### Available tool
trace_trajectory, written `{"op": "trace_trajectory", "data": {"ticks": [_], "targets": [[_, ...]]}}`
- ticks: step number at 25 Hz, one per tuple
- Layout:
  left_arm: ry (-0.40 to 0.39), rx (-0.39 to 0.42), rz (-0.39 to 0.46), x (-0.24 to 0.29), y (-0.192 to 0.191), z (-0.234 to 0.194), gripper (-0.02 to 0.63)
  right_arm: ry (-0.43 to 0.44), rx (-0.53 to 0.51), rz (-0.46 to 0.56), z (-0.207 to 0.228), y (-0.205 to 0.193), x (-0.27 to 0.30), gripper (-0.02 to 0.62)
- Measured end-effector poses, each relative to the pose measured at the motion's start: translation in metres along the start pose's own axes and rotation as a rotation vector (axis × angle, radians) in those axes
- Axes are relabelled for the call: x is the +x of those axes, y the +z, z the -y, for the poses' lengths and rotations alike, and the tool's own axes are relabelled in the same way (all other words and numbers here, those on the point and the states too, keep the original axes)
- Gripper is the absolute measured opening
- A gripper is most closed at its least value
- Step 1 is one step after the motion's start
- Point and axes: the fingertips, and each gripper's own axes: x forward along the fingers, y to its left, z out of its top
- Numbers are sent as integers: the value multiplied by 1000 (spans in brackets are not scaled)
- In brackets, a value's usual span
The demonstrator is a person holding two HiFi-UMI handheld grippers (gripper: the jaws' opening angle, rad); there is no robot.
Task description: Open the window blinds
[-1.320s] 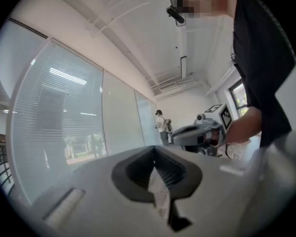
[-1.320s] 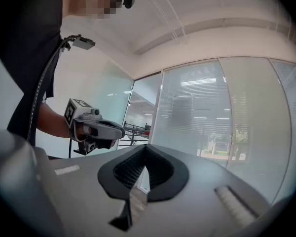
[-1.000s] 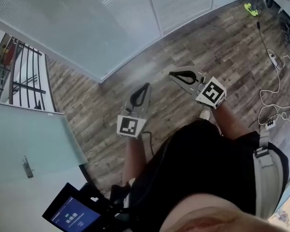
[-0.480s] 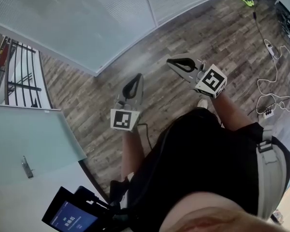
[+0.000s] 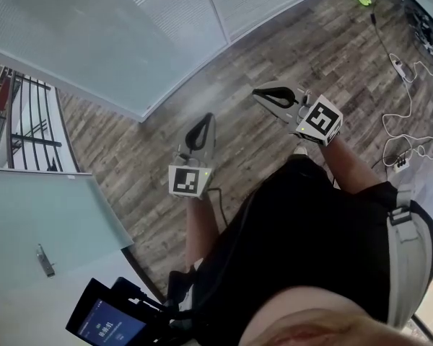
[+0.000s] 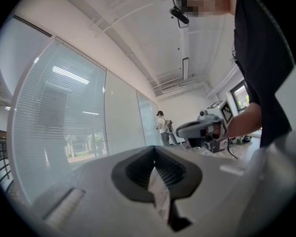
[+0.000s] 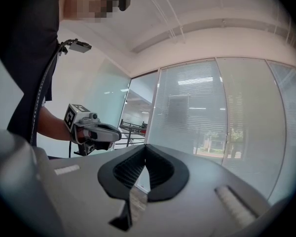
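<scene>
Blinds (image 5: 166,20) in the head view hang behind the glass wall at top, across a strip of wood floor (image 5: 130,164) from you. Your left claw (image 5: 204,121) and right claw (image 5: 263,94) both point toward them, well apart from the glass; the left looks slightly nearer. Screen (image 5: 105,326) bottom left, digits too small to read.

Left gripper view: left claw (image 6: 154,152) closed tip to tip, nothing in it. Blinds (image 6: 64,117) ahead and to the left, slats running level.

Right gripper view: right claw (image 7: 145,149) pressed together, empty. Blinds (image 7: 197,117) straight ahead. No cord or wand visible, no readable labels.
</scene>
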Motion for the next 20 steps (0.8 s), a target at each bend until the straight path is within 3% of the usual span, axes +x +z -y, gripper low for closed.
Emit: {"op": "trace_trajectory", "data": {"ticks": [4,10,20], "targets": [[2,-17,12,11,-3,-4,3,-4,-28,-23,15,-6,-1,6],[-3,-39,2,34,-14,-12,3,-14,20,-12,46,-17,1,6],[67,-63,-15,103,-19,-50,3,72,13,10,119,-32,29,6]]}}
